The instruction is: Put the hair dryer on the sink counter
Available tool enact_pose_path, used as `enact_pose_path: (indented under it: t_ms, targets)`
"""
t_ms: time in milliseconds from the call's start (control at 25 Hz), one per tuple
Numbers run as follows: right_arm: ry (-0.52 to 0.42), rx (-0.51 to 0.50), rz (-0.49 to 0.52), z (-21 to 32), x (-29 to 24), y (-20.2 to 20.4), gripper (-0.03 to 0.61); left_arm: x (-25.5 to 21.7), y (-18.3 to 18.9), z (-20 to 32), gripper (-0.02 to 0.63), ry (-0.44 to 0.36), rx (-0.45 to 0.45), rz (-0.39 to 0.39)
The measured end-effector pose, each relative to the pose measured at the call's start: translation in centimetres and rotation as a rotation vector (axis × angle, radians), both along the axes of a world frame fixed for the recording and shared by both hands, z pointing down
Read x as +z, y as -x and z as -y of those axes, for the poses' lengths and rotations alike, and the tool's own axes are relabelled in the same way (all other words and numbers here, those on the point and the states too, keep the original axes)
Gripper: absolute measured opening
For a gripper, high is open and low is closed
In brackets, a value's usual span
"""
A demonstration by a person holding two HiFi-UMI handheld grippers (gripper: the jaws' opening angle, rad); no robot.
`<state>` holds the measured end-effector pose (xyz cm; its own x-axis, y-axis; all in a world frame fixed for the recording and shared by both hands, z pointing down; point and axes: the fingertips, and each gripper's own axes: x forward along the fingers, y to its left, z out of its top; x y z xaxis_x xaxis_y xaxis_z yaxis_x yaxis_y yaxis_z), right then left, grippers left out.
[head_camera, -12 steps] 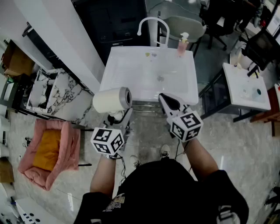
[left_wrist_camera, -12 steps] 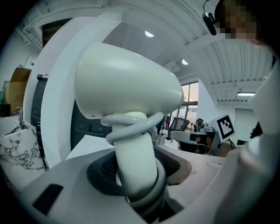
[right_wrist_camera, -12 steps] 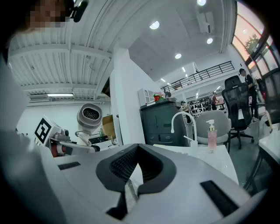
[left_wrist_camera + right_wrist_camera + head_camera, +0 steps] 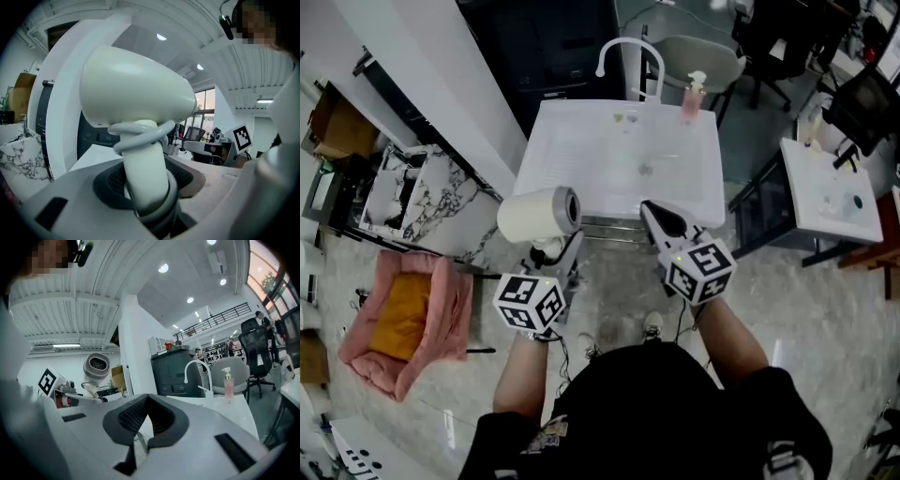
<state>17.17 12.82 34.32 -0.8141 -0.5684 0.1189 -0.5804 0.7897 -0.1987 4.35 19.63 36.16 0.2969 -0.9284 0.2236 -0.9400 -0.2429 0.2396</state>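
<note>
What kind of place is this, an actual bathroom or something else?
Likely a staged bathroom corner in an office or lab hall: a free-standing sink counter with faucet and soap bottle, yet office chairs stand right behind it under a high industrial ceiling.

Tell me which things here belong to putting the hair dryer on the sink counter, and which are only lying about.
Belong to the job: hair dryer, held by its handle in the left gripper; sink counter.
Lying about: soap bottle; pink pet bed; grey chair.
</note>
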Motion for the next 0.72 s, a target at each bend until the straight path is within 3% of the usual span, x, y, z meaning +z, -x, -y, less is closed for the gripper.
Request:
enact_pose_path:
  t_ms: [720]
  targets:
    - [0.008, -0.073, 0.040, 6.1, 0.5, -6.6, -0.002, -0.2, -6.3, 4.7, 0.187, 0.001, -0.091, -0.007]
